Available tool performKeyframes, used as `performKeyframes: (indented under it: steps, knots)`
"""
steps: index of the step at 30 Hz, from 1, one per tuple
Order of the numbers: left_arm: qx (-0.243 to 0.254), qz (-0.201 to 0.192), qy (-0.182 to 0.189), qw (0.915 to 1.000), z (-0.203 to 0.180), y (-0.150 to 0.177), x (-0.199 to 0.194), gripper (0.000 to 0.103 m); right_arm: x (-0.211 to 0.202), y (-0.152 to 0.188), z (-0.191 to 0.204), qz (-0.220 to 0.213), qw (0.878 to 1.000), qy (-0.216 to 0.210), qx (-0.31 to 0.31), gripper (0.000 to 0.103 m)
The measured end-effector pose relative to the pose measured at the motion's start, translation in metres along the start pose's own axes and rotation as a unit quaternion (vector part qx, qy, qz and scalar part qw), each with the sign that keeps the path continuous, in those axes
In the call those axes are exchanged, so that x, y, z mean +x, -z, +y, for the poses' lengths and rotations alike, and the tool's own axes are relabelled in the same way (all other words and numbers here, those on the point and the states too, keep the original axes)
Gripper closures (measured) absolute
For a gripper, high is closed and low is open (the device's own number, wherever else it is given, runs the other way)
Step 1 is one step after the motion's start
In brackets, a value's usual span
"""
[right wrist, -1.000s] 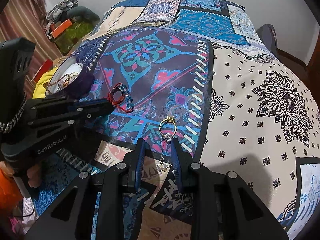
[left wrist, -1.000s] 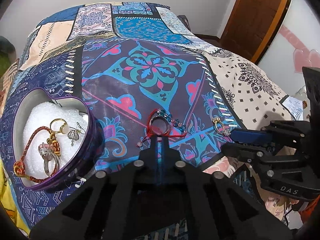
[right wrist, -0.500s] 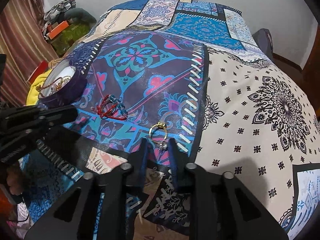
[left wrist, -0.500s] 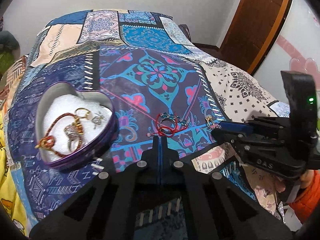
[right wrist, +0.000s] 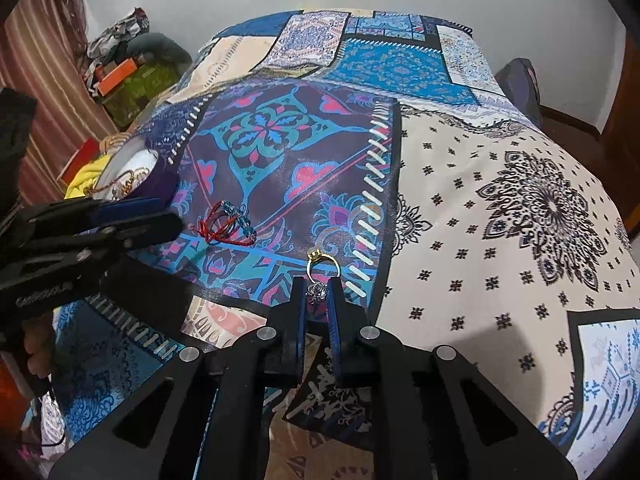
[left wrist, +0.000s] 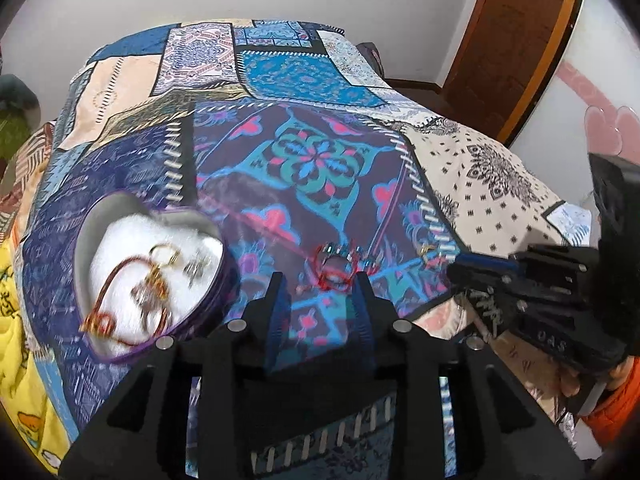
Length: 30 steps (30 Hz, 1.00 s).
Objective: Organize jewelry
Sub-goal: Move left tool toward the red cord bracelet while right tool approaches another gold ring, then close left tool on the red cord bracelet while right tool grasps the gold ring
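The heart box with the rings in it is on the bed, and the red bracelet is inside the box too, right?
Not quite. The heart-shaped box is on the bedspread with rings inside, but the red bracelet with blue beads isn't in it. It lies on the bedspread beside the box, just ahead of the left gripper, whose jaws are opening. The left wrist view shows this.

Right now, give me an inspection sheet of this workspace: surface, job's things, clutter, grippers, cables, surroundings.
Surface: patchwork bedspread.
Job's things: heart-shaped tin holding rings and a red cord; red cord and blue bead bracelet on the spread; gold ring and clear-stone piece at the right fingertips.
Clutter: nothing seen on the bed.
Grippers: right gripper shut on the clear-stone piece; left gripper opening, bracelet just ahead, not pinched.
Cables: nothing seen.
Surroundings: wooden door; floor boxes; striped curtain.
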<state>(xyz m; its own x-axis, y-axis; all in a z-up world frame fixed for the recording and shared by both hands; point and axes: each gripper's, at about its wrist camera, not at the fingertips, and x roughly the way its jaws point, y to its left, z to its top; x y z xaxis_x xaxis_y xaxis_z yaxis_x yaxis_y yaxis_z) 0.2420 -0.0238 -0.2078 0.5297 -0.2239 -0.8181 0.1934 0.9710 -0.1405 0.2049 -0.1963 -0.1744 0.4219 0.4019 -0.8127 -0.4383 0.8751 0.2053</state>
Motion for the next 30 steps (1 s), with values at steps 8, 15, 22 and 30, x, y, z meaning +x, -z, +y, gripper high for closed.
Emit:
performKeyframes:
  steps: [8,15,22,30]
  knots:
    - [0.019,0.030,0.044,0.9984,-0.025,-0.008,0.017,0.070,-0.010,0.001,-0.006,-0.013,1.000,-0.006,0.007,0.094]
    - [0.016,0.048,0.039,0.9980,-0.036,-0.004,0.035,0.070,-0.013,0.005,-0.008,-0.015,1.000,-0.010,0.003,0.094]
    - [-0.017,0.042,0.035,0.9984,-0.016,-0.017,0.042,0.070,-0.014,0.006,-0.010,-0.020,1.000,-0.019,0.006,0.094]
    - [0.017,0.033,-0.010,0.9992,-0.026,-0.021,0.048,0.070,-0.014,0.007,-0.012,-0.022,1.000,-0.021,0.007,0.094]
